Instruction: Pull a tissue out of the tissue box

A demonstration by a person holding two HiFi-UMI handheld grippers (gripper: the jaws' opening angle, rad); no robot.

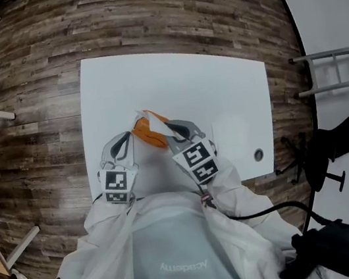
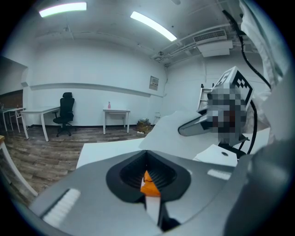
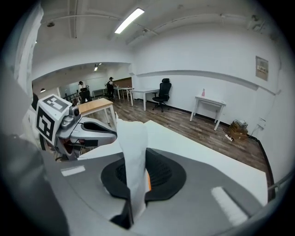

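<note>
White counter (image 1: 219, 87), open surface toward upper right | tissue box (image 1: 146, 135) by lower edge | left tongs (image 2: 150, 184) clamping box | right tongs (image 3: 133, 189) pinching tissue (image 3: 131, 147)

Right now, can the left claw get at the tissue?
Probably not as it stands. The left claw is shut on the edge of the orange tissue box, so it is busy, and the tissue is pinched in the right claw. Nothing else seems to lie between them.
</note>
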